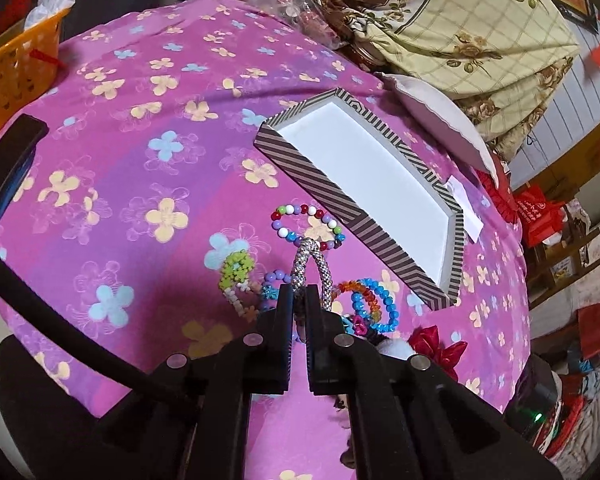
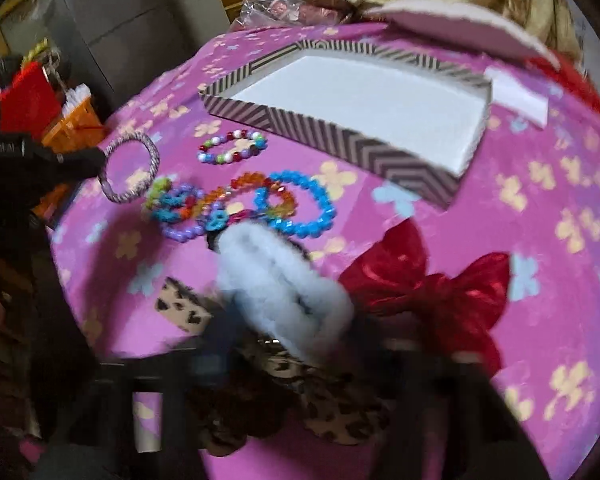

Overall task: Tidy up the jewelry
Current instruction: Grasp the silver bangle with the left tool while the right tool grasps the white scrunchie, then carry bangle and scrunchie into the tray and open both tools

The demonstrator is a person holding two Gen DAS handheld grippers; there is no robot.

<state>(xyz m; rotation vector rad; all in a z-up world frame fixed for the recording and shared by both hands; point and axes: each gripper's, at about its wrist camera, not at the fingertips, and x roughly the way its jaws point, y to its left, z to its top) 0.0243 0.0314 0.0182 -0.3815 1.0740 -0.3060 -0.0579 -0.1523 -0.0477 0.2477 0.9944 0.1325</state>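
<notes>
At lower centre, the left gripper [image 1: 299, 294], tilted downward, is pinched on a silver woven ring [image 1: 314, 266]; the right gripper's state cannot be told.

glossy plastic bead bracelets [image 1: 374, 304], shiny red bow [image 2: 428, 284], fluffy white scrunchie [image 2: 284, 276]

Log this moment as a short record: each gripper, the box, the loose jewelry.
left gripper: shut on the silver bracelet, lifted off the cloth
right gripper: around the white fluffy hair piece; blur hides whether it grips
box: open, nothing inside
loose jewelry: multicolour bead bracelet and blue bead bracelet on the pink cloth
</notes>
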